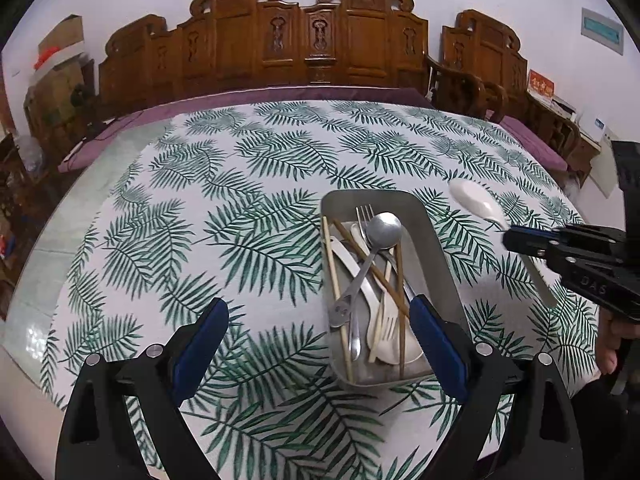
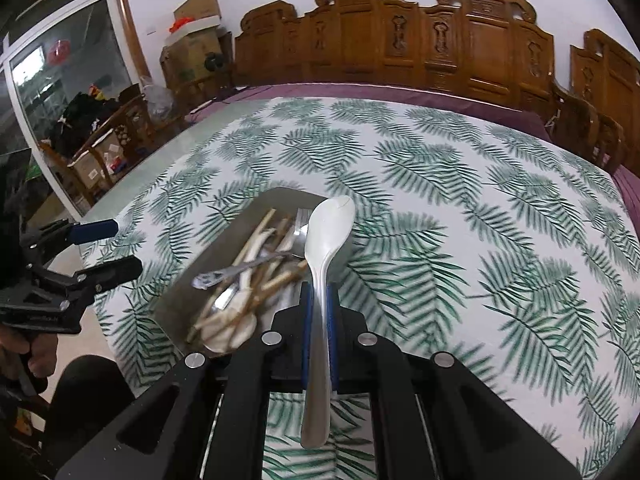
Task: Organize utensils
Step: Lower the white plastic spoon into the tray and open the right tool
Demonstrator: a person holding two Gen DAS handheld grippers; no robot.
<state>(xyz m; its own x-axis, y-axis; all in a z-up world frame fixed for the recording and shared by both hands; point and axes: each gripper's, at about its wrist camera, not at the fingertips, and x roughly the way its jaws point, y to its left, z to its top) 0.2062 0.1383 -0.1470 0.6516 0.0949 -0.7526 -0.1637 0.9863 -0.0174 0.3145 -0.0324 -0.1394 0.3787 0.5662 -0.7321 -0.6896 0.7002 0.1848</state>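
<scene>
A table covered by a palm-leaf tablecloth (image 1: 248, 208) holds a grey rectangular tray (image 1: 434, 248); inside it lie a metal spoon (image 1: 376, 248), a metal fork (image 1: 366, 220), wooden chopsticks (image 1: 334, 276) and pale plastic cutlery (image 1: 386, 332), piled crosswise; the left gripper (image 1: 320, 332) hovers at the tray's near end with its blue-padded jaws spread wide, holding nothing; the right gripper (image 2: 319, 300) has its jaws clamped on the handle of a white spoon (image 2: 326, 236), bowl forward, raised just beside the tray's right rim; carved wooden chairs (image 1: 304, 44) stand behind.
</scene>
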